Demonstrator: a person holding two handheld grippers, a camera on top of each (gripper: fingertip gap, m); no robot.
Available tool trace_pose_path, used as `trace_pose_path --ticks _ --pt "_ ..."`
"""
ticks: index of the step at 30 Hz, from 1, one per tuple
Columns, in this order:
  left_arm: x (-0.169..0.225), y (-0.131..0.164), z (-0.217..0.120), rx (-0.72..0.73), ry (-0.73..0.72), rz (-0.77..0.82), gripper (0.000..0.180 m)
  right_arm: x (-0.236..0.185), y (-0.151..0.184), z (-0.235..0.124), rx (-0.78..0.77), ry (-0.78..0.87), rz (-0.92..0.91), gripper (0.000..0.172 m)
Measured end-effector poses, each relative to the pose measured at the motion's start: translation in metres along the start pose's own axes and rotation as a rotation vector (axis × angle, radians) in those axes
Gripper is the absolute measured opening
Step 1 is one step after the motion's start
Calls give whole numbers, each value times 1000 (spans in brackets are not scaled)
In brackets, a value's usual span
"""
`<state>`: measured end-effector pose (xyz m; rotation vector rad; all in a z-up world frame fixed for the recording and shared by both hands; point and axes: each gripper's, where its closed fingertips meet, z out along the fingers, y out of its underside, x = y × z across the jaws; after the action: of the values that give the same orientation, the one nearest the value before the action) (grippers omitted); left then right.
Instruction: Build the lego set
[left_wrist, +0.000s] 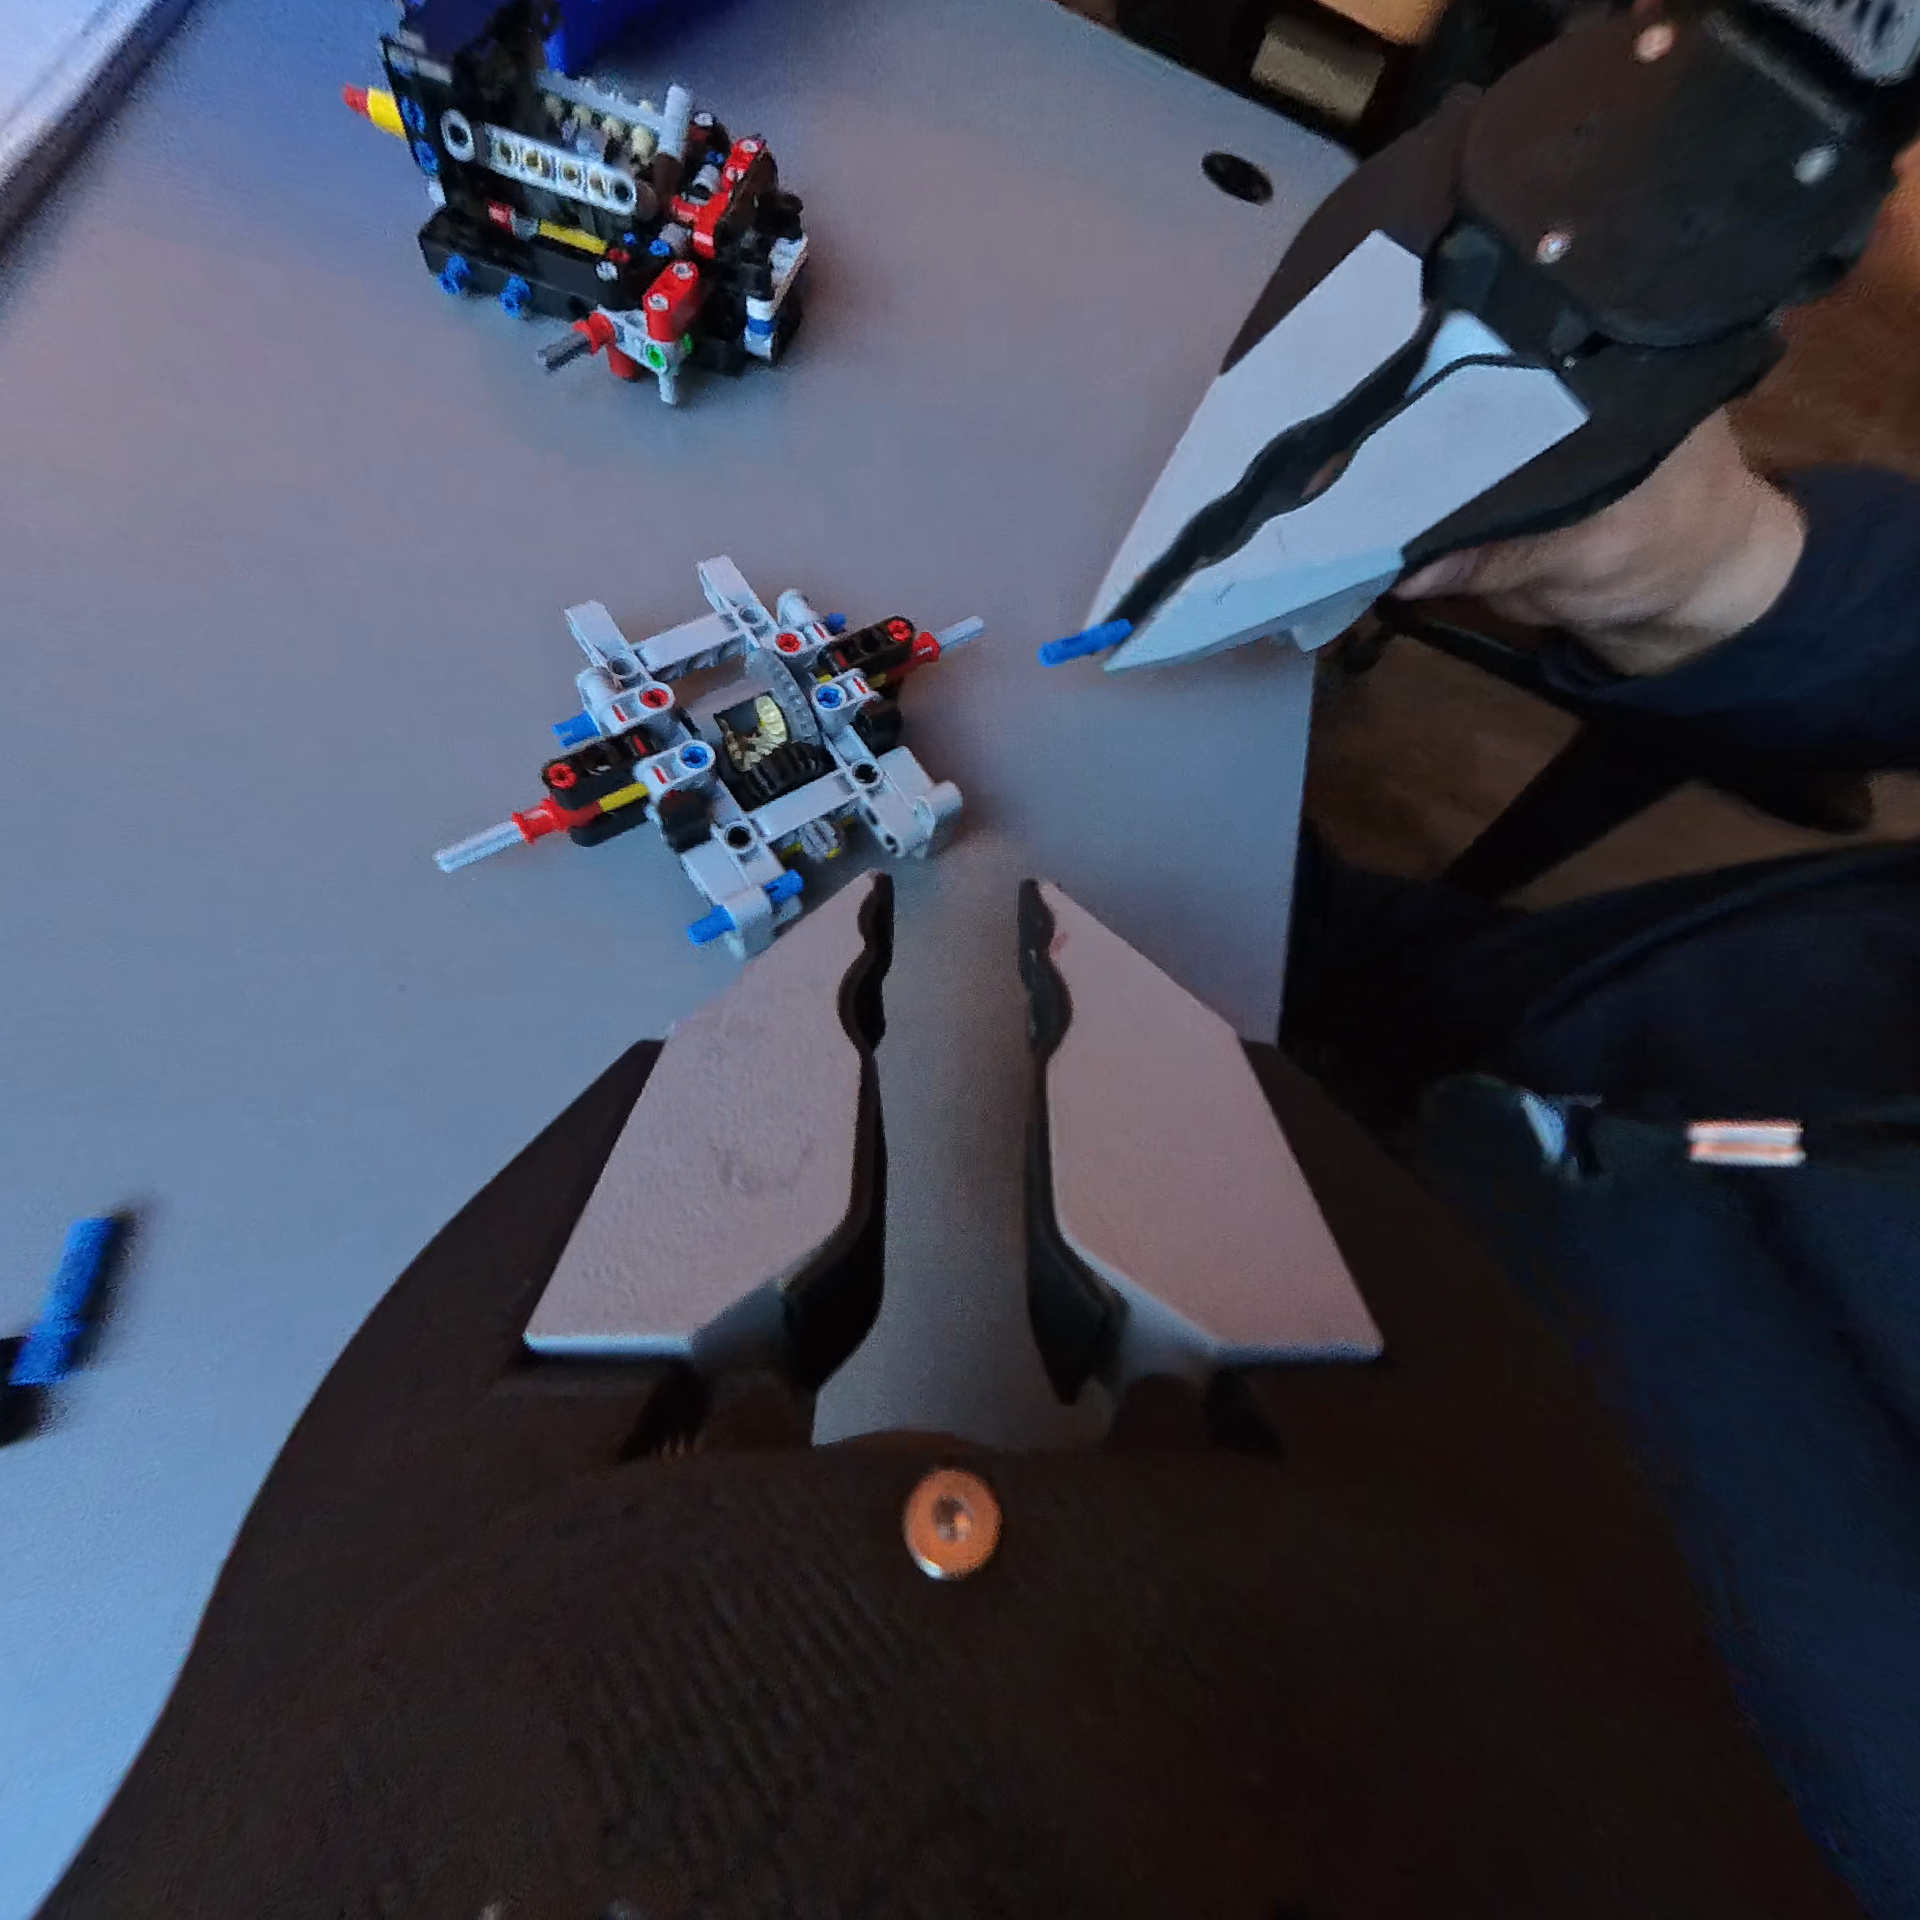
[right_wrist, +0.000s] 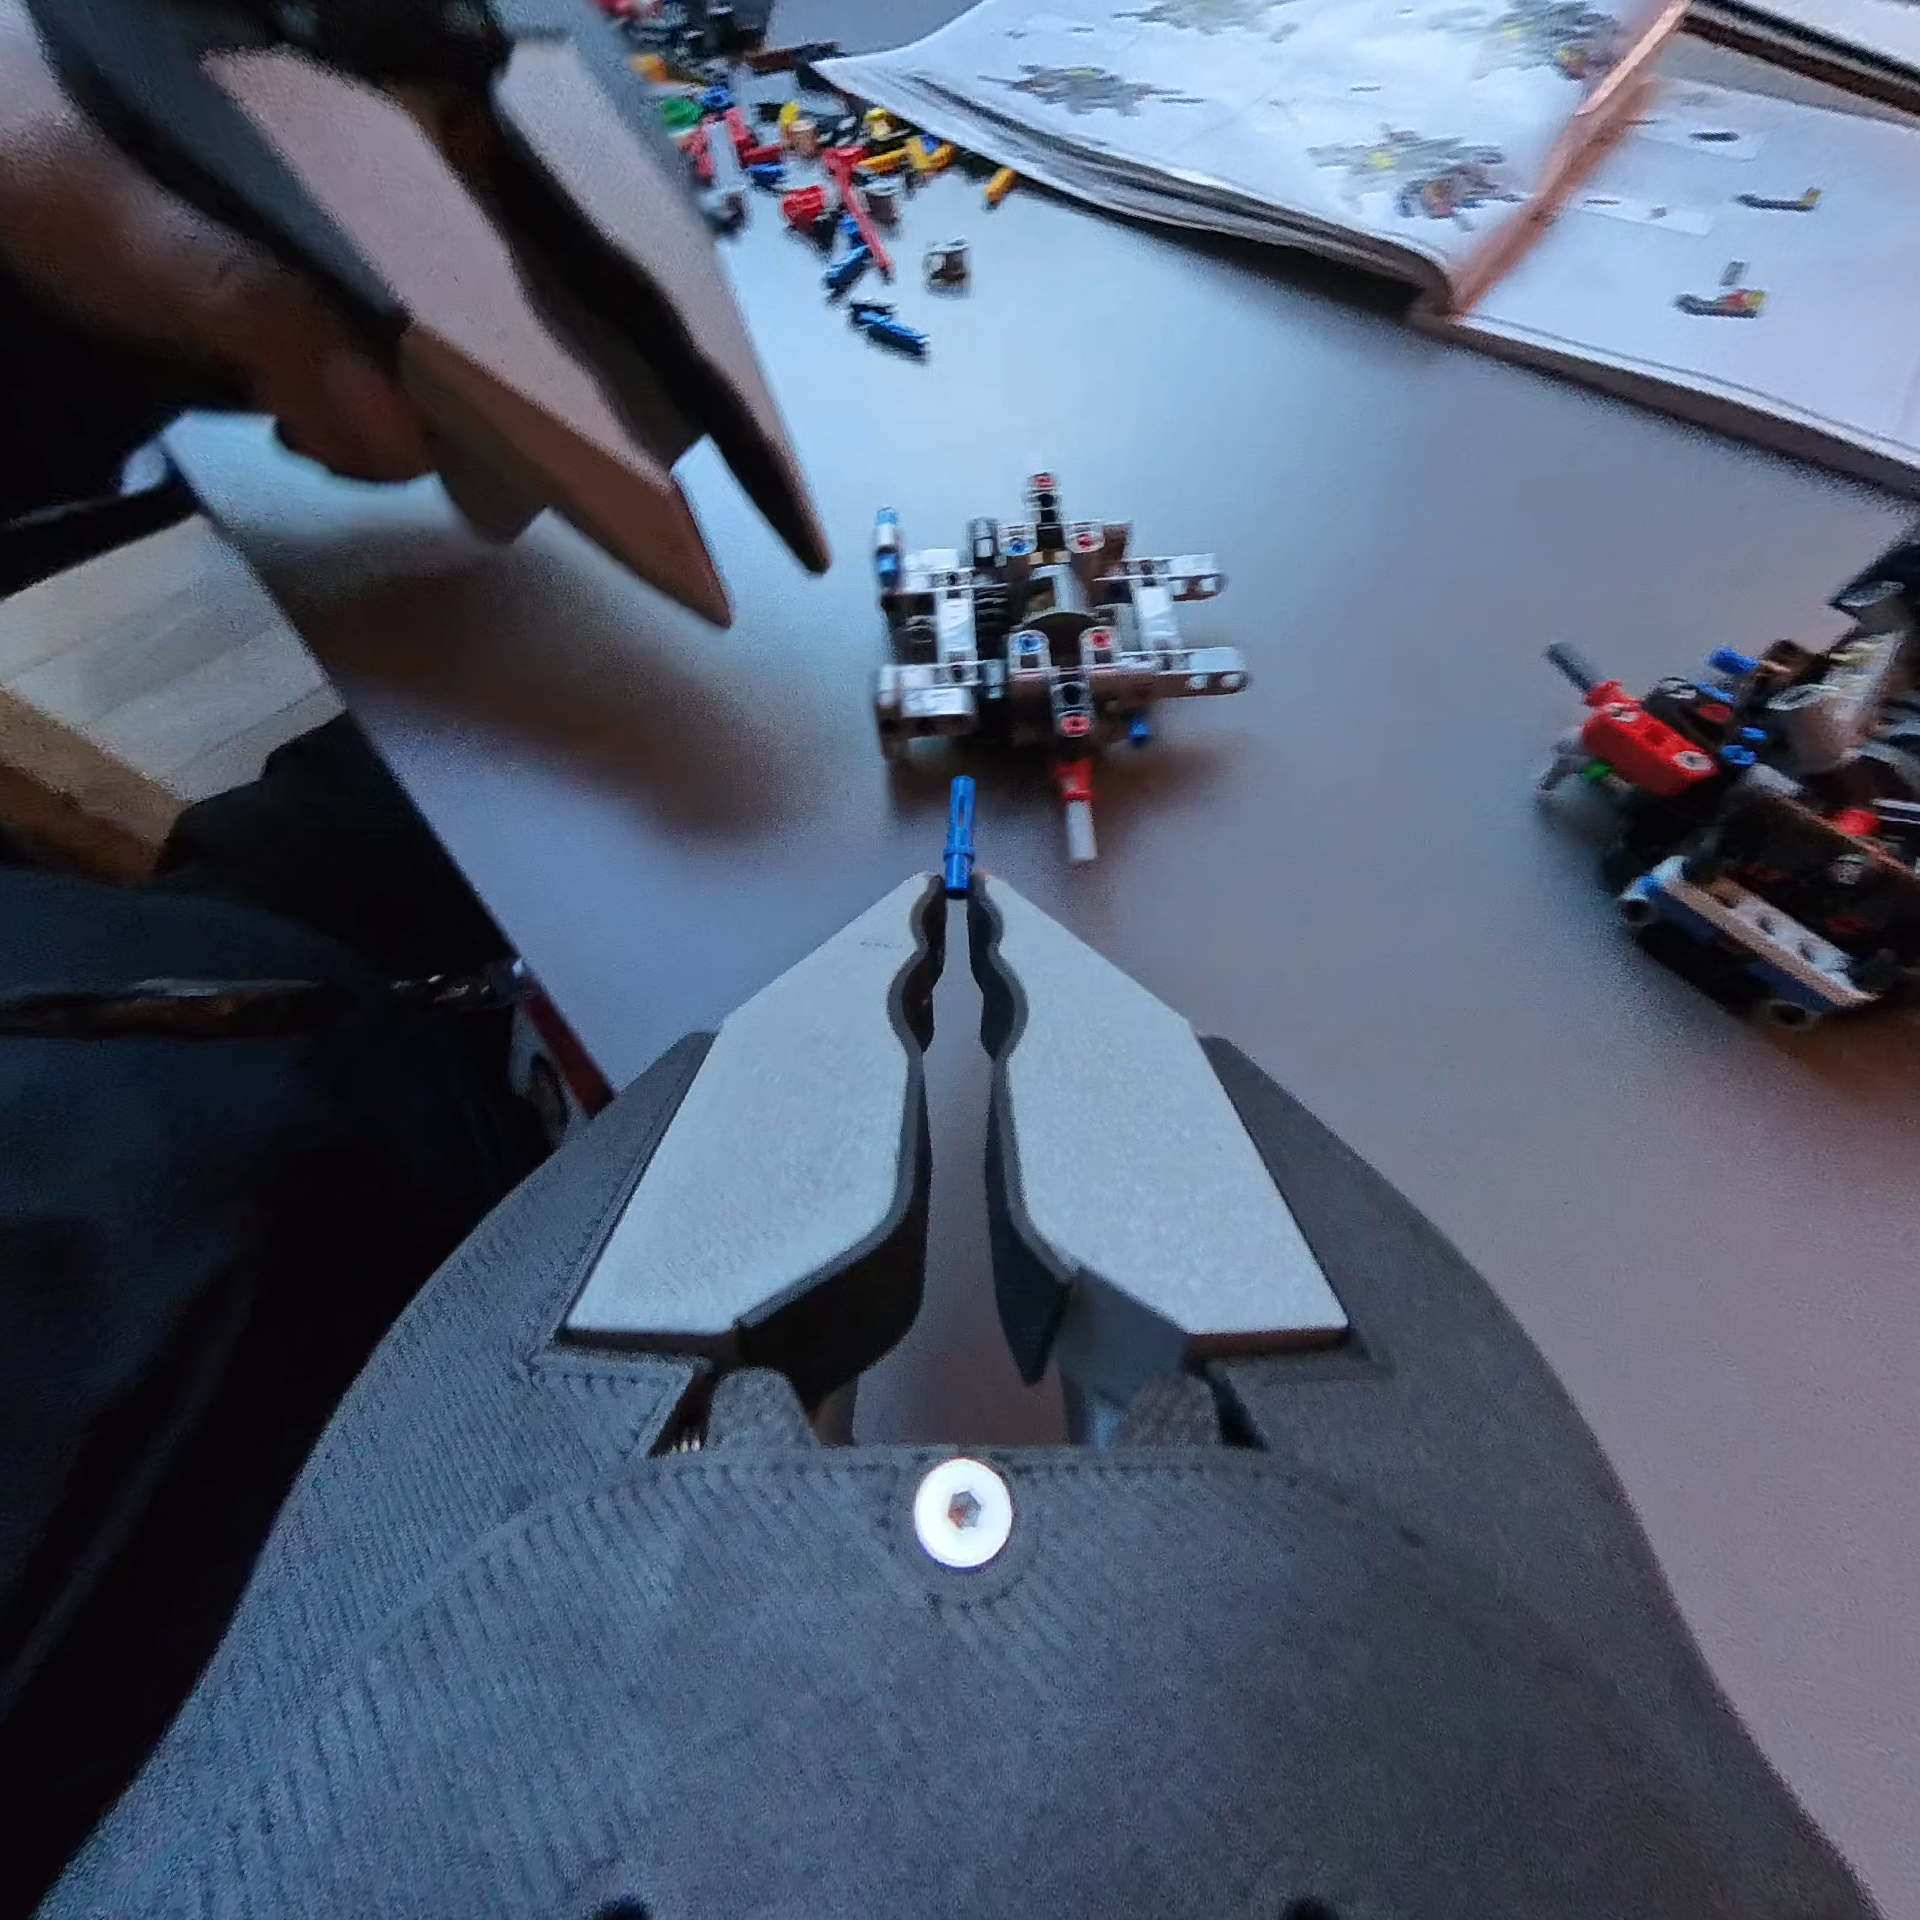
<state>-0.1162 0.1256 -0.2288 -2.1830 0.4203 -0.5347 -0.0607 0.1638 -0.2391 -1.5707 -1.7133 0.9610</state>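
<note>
Grey worktop (left_wrist: 260, 623) with a round cable hole (left_wrist: 1236, 177), wooden floor (left_wrist: 1455, 748) beyond its edge, dim light.

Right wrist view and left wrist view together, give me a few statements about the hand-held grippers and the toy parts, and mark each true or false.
1. The right hand-held gripper pinches a blue pin at its tips. True.
2. The left hand-held gripper holds a red pin. False: it is open, with nothing between its fingers.
3. The grey toy assembly lies on the table. True.
4. The open booklet lies closed. False: its pages are spread.
</note>
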Motion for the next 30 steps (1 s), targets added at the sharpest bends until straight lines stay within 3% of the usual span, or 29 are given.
trace_pose_path --ticks 2,9,13,19,30 --pt "-7 -4 -6 -25 -44 108 19 -7 3 2 -23 -20 -30 1" --pt "-8 0 19 -256 23 473 15 -15 6 16 -67 -111 -53 1" --pt "-2 -3 27 -300 101 618 12 -9 1 18 -61 -80 -88 1" --pt "-3 3 34 -376 168 671 6 -12 -3 20 -57 -133 -114 1" --pt "7 1 42 -309 200 619 5 -10 5 24 -111 -145 -154 1"
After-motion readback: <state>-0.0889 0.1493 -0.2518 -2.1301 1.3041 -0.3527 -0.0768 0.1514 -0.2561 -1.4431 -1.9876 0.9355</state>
